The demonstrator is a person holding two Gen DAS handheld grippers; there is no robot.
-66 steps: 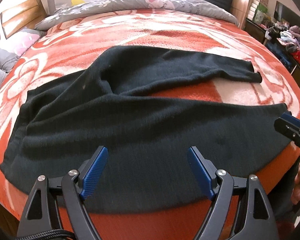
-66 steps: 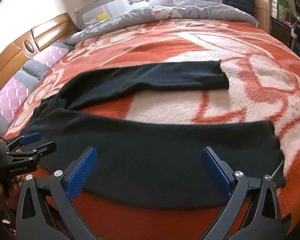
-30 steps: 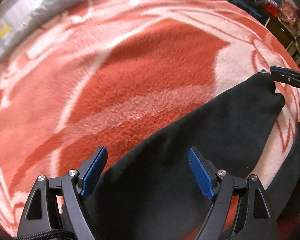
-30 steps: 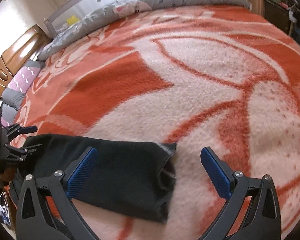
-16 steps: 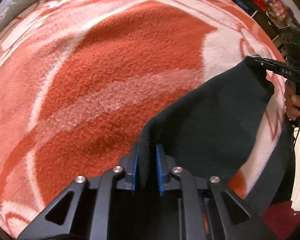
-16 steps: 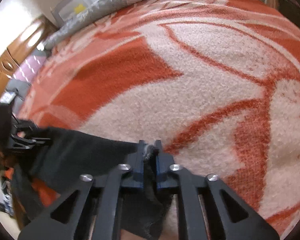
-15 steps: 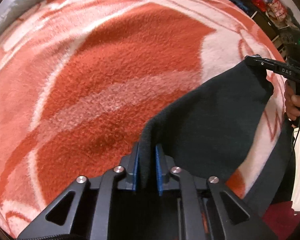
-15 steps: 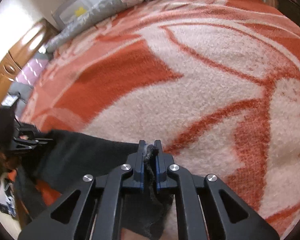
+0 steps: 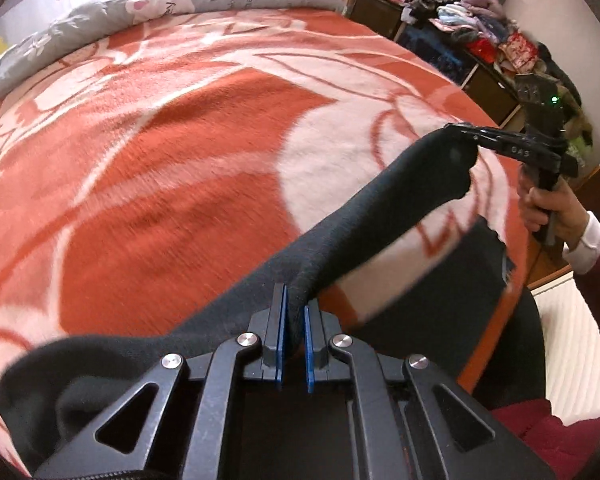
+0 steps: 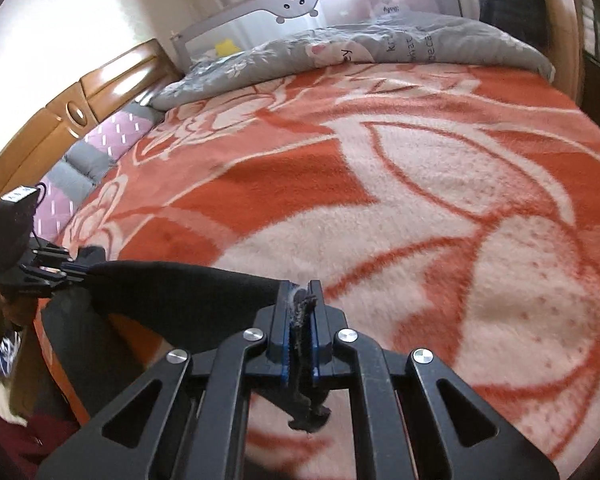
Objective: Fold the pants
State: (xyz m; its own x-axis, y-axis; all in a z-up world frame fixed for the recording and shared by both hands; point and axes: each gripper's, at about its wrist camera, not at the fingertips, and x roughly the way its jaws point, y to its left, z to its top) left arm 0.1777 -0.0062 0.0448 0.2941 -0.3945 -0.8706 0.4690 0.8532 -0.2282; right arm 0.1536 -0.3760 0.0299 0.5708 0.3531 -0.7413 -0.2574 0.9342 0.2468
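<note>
Left wrist view: the left hand-held gripper [image 9: 294,336], low in the frame, is clamped on the black knit fleece pants [image 9: 380,216]. Toward the upper right, the right hand-held gripper [image 9: 466,130] pinches the leg's cuff end. The leg hangs stretched between them above the orange-and-cream floral blanket [image 9: 160,160], likely so it can be laid over the other leg. A grey printed quilt [image 10: 380,48] and wooden headboard [image 10: 72,108] border the bed.

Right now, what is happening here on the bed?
A person is folding dark pants on an orange blanket. The left gripper and the right gripper are each shut on the fabric. One leg hangs lifted between them, above the blanket, while the rest lies at the near edge.
</note>
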